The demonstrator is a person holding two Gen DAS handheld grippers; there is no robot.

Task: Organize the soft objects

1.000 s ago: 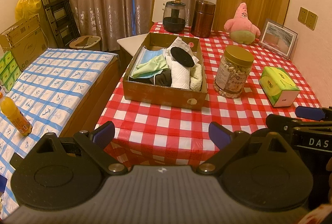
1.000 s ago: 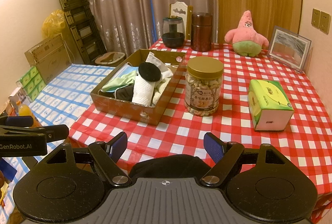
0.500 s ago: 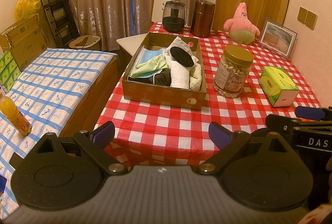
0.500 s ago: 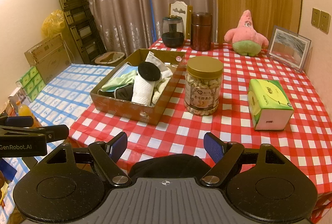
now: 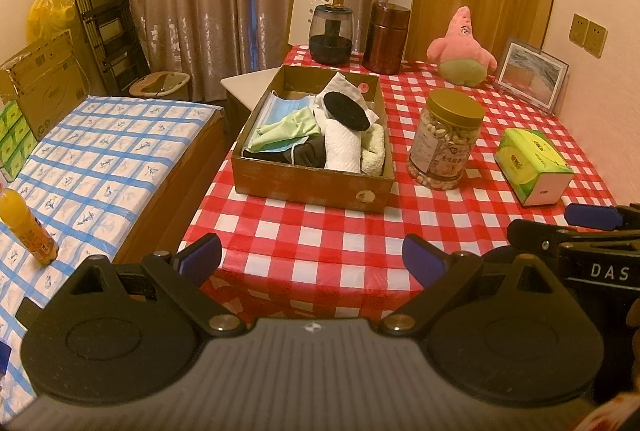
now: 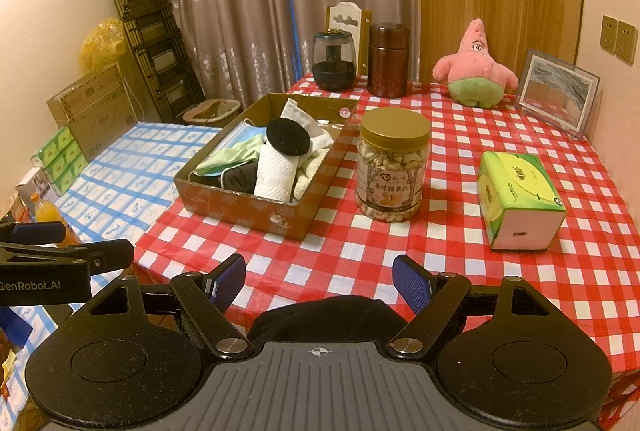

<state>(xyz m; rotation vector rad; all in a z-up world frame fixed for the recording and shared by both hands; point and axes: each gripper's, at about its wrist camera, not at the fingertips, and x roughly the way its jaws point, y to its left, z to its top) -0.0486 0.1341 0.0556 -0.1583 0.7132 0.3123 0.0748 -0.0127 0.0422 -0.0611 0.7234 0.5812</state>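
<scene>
Nothing has moved since the earlier frames. Both the left gripper (image 5: 311, 258) and the right gripper (image 6: 319, 278) are held spread wide and empty above the desk's (image 5: 320, 231) near edge. Soft things are piled in the box (image 5: 312, 187) by the left edge.

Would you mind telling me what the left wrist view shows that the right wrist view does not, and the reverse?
Only the left wrist view shows the left gripper head-on, jaws open and empty. Only the right wrist view shows the right gripper head-on, jaws open, above a dark cloth. Both show the cardboard box of soft items, the nut jar, the tissue pack and the pink starfish plush.
</scene>
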